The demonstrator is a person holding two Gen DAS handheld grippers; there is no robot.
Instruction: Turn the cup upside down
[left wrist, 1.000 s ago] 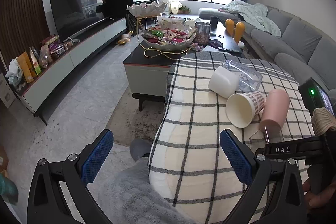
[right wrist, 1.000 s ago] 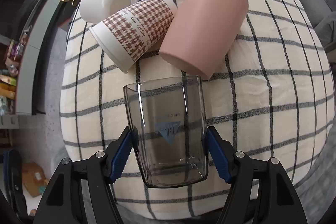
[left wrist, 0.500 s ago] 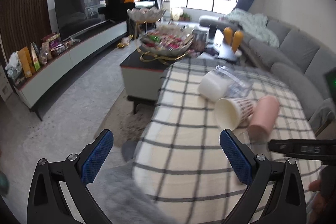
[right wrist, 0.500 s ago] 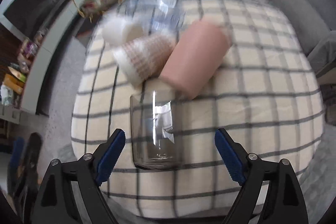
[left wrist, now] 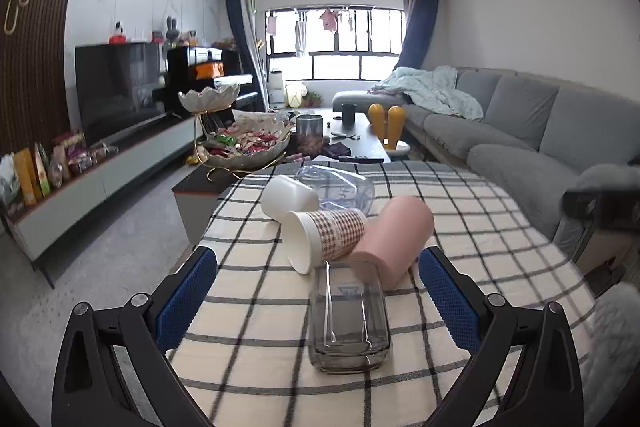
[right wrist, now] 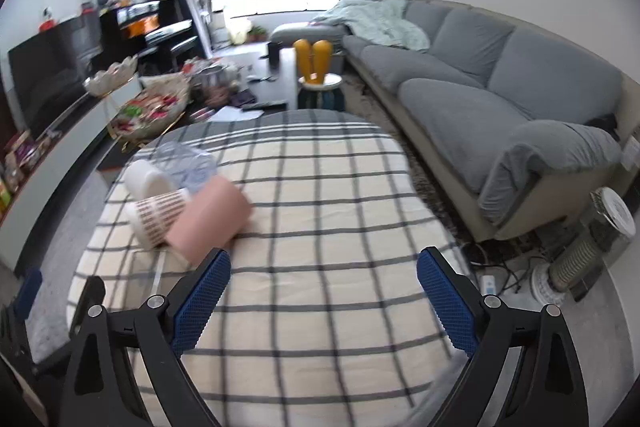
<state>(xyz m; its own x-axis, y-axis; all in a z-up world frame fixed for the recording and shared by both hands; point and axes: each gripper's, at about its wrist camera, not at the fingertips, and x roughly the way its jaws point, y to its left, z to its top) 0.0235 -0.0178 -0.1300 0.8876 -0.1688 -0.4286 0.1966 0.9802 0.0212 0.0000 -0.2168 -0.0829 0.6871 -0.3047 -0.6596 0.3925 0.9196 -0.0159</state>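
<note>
— Where was the clear smoky glass cup (left wrist: 349, 323)?
— Standing on the checked-cloth surface (left wrist: 256, 307), base up, touching the fallen pink plastic cup (left wrist: 390, 239).
— And the claws?
— Left claw (left wrist: 318, 301) level, spread wide around the glass; right claw (right wrist: 322, 297) wide, empty.

Seating: long grey fabric sofa (right wrist: 460, 75) (pale blanket on it)
Light: wide barred window (left wrist: 336, 45), navy curtains (left wrist: 416, 23)
Floor: grey

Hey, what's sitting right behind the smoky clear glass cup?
Directly behind the smoky clear glass cup lie a pink tumbler and a houndstooth paper cup; the glass partly hides the tumbler's mouth.
</note>
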